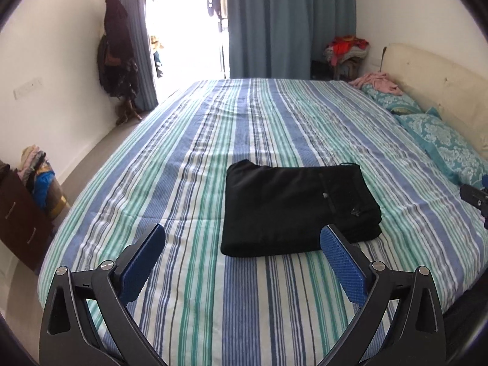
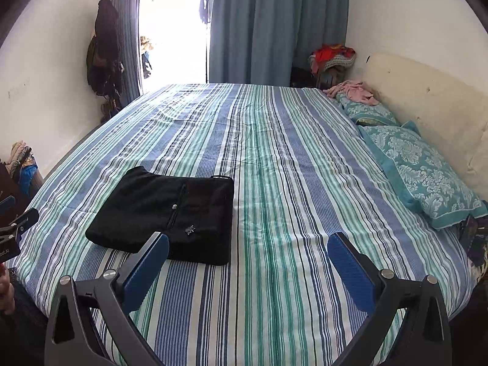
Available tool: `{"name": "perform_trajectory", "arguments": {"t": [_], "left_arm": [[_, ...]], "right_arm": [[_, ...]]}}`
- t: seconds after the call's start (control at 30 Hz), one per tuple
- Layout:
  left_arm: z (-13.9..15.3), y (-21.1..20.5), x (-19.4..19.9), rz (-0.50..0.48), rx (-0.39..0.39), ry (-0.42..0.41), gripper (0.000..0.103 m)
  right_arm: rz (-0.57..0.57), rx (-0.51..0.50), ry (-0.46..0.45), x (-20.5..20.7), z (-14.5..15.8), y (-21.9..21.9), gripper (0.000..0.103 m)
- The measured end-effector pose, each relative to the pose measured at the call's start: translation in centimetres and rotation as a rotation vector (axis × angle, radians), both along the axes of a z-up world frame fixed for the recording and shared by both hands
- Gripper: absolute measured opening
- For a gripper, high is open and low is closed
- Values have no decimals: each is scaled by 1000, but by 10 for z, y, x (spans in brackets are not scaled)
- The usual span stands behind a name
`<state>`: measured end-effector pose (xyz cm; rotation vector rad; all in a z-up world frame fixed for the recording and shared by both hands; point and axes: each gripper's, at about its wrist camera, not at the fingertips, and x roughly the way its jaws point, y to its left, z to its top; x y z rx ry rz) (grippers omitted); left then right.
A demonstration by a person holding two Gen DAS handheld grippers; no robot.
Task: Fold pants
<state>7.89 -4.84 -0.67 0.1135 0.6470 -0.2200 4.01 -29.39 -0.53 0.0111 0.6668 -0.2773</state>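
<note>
Now, left gripper [image 1: 242, 251]: blue-padded fingers [image 1: 141, 262] spread wide, nothing between them, held above the bed [image 1: 189, 158] just short of the pants' near edge. Right gripper [image 2: 248, 257]: fingers [image 2: 350, 270] likewise spread and empty; its left pad overlaps the pants' near edge in view, but contact cannot be told.

Pants [image 1: 292, 206]: black, lying on the striped cover toward the near side of the bed, already a compact rectangle, several layers deep at the right-hand end. Seen from the right wrist they sit left of centre [image 2: 166, 212]. A small metal button and a pale embroidered mark show on the top face.

Handling, as a judgement:
- Soft, limp cloth; light; no stiffness to keep shape if lifted by 1 point.
- Stack looks loose; layers likely to slide on each other if dragged.
- Not fragile; matte knit probably grips the textured pads well.
- Best hold: pinch all layers at 2 corners of the same short edge, 1 per gripper, or at the thicker folded end, so the bundle stays together.
- Task appears nearly or fully done.
</note>
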Motion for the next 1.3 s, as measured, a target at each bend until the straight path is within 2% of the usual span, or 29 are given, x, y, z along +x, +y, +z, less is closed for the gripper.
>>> {"name": "perform_trajectory", "arguments": {"t": [0.23, 0.3, 0.47, 0.67, 0.73, 0.83, 1.0, 1.17, 1.23, 1.3], "left_arm": [[-18, 1, -10, 48, 8, 51, 102], [-22, 1, -11, 50, 11, 50, 102], [-40, -5, -12, 50, 86, 85, 102], [-73, 0, -28, 43, 77, 178, 102], [-78, 0, -33, 43, 93, 178, 102], [-75, 0, -41, 33, 105, 153, 102], [-58, 5, -48, 9, 34, 147, 103], [-39, 8, -50, 15, 4, 150, 103], [-32, 6, -51, 30, 35, 156, 103], [-26, 2, -54, 54, 112, 155, 103]], "right_arm": [[14, 36, -3, -11, -13, 26, 103], [9, 35, 9, -11, -19, 31, 103], [-6, 62, 47, -11, -38, 39, 103], [-51, 98, 108, -26, -69, 51, 103], [-76, 120, 129, -35, -79, 53, 103], [-89, 161, 152, -48, -86, 54, 103], [-71, 158, 166, -64, -79, 63, 103], [-35, 147, 160, -74, -67, 75, 103], [-26, 149, 145, -78, -58, 77, 103], [-21, 143, 125, -81, -48, 80, 103]]}}
